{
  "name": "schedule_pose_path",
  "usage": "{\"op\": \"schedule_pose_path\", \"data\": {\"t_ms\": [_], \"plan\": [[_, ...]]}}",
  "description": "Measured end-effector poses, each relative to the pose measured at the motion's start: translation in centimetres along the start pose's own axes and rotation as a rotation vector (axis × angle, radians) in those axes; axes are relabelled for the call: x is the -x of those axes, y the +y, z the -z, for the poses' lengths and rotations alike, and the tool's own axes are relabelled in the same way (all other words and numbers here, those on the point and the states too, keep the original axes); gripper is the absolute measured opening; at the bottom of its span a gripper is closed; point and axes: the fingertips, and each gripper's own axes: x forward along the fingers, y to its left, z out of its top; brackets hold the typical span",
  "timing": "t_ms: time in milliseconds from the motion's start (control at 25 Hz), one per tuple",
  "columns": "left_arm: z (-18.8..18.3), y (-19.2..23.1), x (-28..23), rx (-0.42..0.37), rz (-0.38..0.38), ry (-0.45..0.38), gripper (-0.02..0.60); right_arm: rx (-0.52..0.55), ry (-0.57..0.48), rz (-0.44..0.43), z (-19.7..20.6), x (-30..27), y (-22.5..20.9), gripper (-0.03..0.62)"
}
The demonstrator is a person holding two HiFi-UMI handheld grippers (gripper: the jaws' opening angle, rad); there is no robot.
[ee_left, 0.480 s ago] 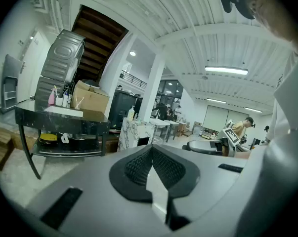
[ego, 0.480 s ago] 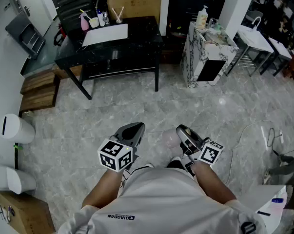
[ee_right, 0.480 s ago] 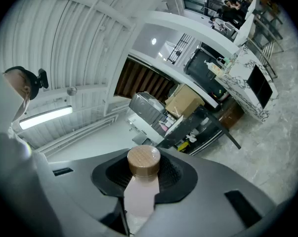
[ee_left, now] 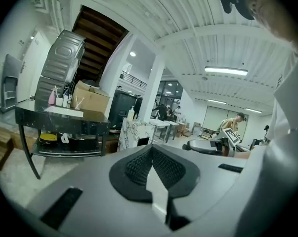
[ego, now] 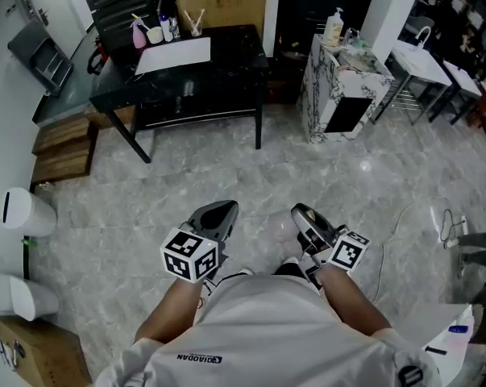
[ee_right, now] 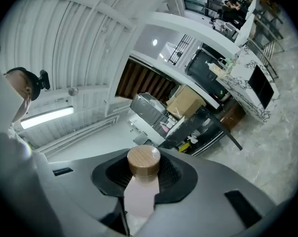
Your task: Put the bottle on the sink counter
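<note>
Underfoot grey marble floor (ego: 226, 176); black table (ego: 186, 75), marbled counter (ego: 313, 95) ahead.

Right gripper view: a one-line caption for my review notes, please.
Right gripper shut on a pale pink bottle with a brown cap, black table and marble counter beyond.

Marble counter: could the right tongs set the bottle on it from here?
Probably not: the right tongs hold the bottle by the person's body, and the marble counter stands across the floor. Nothing blocks the way.
</note>
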Motion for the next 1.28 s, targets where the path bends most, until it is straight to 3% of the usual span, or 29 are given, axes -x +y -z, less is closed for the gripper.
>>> {"op": "schedule_pose_path", "data": {"t_ms": [240,1280], "plan": [[0.7,-0.2,0.4,0.008,0.002,0.009,0.015,-0.021,-0.004,-0.052,0.0,0.2,1.0,0.135],[1.0,0.7,0.4,0.033,0.001,0.013,0.015,-0.007,0.002,-0.024,-0.6,-0.6,0.8,0.135]]}}
